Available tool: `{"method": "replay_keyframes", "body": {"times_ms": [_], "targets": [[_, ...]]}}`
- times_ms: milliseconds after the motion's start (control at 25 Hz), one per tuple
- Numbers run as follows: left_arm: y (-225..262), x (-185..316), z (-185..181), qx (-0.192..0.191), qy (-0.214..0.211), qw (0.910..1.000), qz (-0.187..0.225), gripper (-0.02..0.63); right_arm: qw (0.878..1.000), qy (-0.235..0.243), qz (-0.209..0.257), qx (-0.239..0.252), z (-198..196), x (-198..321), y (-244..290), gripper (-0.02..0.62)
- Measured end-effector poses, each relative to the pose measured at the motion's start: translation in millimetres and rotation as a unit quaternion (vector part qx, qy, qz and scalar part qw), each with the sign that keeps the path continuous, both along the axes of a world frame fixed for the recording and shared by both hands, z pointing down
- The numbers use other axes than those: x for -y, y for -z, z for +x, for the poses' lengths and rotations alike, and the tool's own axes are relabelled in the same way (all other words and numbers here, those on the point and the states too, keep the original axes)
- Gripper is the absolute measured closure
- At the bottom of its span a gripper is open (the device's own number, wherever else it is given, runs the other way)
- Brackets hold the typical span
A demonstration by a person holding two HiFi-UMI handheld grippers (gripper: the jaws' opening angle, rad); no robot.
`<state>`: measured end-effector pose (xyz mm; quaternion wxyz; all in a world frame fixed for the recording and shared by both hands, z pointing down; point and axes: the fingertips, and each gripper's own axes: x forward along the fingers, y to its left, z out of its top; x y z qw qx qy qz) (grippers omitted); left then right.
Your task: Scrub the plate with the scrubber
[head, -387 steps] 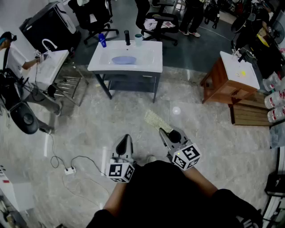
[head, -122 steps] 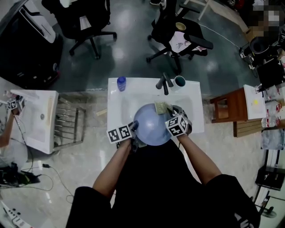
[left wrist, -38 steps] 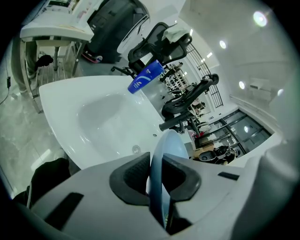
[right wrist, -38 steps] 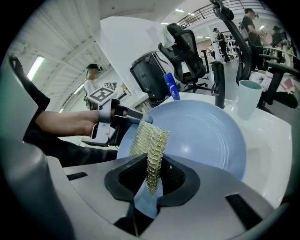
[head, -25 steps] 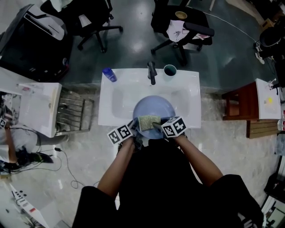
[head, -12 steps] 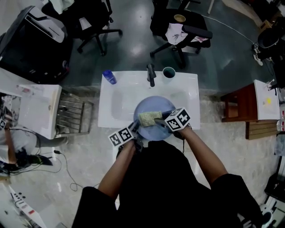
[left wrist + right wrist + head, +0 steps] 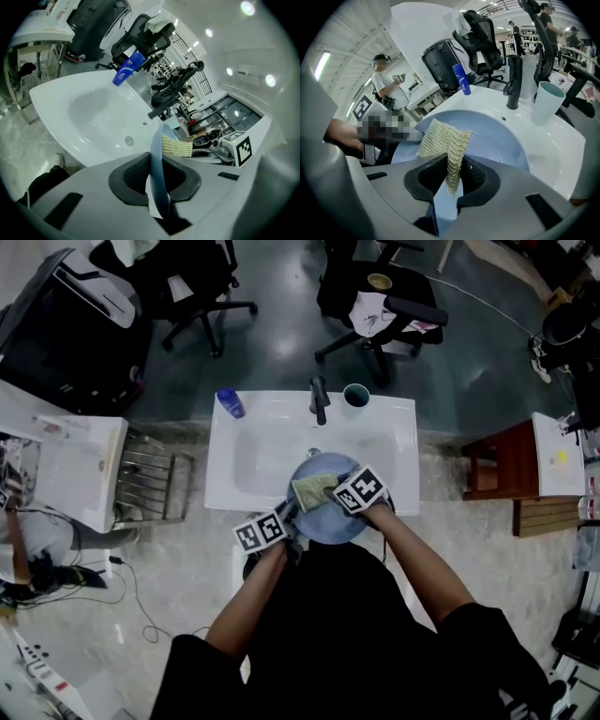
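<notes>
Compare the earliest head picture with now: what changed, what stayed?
The person walked up to the sink. The left claw lifted the blue plate out of it and grips the rim. The right claw, holding the scrubber throughout, sets it against the plate. The bottle, cup and faucet stayed.

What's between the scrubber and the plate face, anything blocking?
Nothing visible. The right hand-held gripper is shut on the scrubber, which lies against the open face of the plate. The left hand-held gripper clamps the near rim, off to one side of the scrubber.
</notes>
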<state>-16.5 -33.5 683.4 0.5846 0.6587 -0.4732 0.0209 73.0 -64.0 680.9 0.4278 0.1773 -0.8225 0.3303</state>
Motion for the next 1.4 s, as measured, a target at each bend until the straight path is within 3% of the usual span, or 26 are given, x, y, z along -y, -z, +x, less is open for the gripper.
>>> {"method": "replay_keyframes", "body": {"times_ms": [360, 600, 720, 800, 960, 1160, 1280, 1400], "targets": [[3, 5, 6, -0.008, -0.009, 0.9999, 0.008, 0.568, 0.998, 0.006, 0.039, -0.057, 19, 21, -6, 0.531], [6, 8, 8, -0.017, -0.006, 0.9998, 0.013, 0.566, 0.987, 0.0, 0.091, -0.13, 64, 49, -7, 0.531], [8, 8, 10, -0.017, -0.008, 0.9997, 0.016, 0.566, 0.98, -0.003, 0.095, -0.173, 92, 55, -13, 0.531], [9, 7, 11, -0.018, -0.008, 0.9997, 0.017, 0.565, 0.98, -0.006, 0.091, -0.175, 99, 55, -14, 0.531], [7, 7, 12, -0.014, -0.005, 0.9998, 0.014, 0.565, 0.983, -0.011, 0.097, -0.157, 100, 55, -9, 0.532], [-1, 7, -4, -0.015, 0.033, 0.9993, 0.002, 0.566, 0.997, -0.031, 0.064, -0.007, 70, 40, 35, 0.532], [-1, 12, -10, -0.015, 0.046, 0.9988, 0.006, 0.569, 0.996, -0.011, 0.015, 0.091, 45, 13, 63, 0.534], [1, 18, -12, -0.009, 0.053, 0.9985, 0.011, 0.568, 0.995, 0.035, -0.011, 0.095, 26, -14, 65, 0.534]]}}
